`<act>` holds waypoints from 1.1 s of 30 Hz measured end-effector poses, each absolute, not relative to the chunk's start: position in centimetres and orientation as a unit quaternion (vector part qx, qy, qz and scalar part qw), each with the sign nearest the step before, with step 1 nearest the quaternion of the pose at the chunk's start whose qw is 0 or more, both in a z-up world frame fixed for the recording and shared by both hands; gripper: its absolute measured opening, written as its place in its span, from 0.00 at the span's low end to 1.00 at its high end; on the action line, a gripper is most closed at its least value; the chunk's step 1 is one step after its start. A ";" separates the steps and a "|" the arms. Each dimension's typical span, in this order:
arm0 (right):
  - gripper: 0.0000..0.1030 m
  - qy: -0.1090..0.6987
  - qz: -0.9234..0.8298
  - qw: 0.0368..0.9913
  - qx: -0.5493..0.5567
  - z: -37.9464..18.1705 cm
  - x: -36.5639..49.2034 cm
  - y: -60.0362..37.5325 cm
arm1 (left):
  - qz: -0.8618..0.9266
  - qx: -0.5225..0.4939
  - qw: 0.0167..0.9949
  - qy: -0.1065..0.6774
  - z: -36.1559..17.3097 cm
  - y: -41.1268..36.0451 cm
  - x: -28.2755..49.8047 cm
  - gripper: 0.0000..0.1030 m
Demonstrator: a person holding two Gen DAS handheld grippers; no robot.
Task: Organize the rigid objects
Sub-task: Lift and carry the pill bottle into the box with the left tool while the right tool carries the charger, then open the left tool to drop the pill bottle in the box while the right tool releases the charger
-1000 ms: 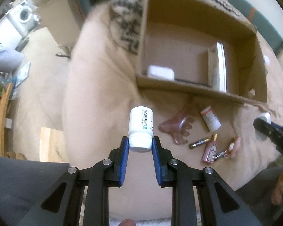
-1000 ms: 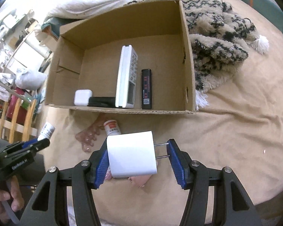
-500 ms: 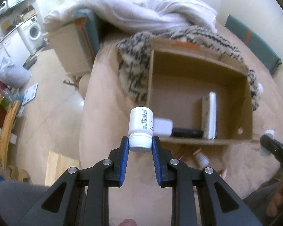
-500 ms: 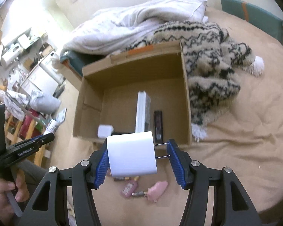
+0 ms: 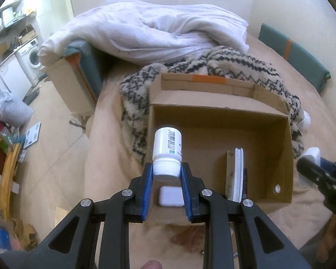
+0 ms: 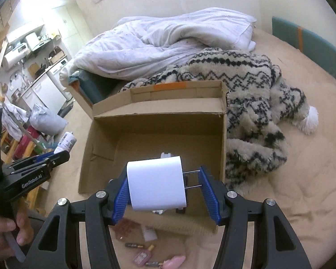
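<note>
My left gripper [image 5: 166, 176] is shut on the cap of a white pill bottle [image 5: 167, 151] and holds it above the near left part of an open cardboard box [image 5: 268, 112]. My right gripper [image 6: 164, 189] is shut on a white plug charger [image 6: 155, 185], its metal prongs against the right finger, above the box's [image 6: 159, 120] near wall. Inside the box lie a small white case [image 5: 170, 196] and a white remote on edge [image 5: 238, 174]. The left gripper with its bottle [image 6: 65, 143] shows at the left of the right wrist view.
The box sits on a tan bed [image 6: 291, 179] beside a black-patterned fleece [image 6: 253, 103] and a white duvet [image 5: 156, 29]. Small pink items and a battery [image 6: 145, 255] lie on the bed in front of the box. The floor and furniture are on the left [image 5: 22, 116].
Both grippers have risen and moved forward over the box, each still holding its object. The loose items in front of the box have slid under the view.
</note>
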State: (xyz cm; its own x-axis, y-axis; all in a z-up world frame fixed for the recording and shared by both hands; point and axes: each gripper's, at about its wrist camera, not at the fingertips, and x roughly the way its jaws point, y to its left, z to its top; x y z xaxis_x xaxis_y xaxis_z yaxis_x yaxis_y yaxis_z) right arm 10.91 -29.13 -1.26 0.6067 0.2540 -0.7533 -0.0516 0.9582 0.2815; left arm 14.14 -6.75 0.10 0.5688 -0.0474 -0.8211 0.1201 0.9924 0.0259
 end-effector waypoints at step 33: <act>0.60 0.526 0.075 0.831 0.167 -8.6 14.0 -29.1 | -0.049 0.058 0.853 0.517 -7.9 -8.3 16.4 0.33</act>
State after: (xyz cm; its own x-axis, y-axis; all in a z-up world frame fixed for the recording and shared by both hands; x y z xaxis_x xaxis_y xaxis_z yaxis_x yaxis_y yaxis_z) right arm 14.00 -29.13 -8.62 0.4364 0.3000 -0.8483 0.0519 0.9328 0.3566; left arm 16.39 -8.32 -7.90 0.4604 -0.0242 -0.8874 0.1443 0.9884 0.0479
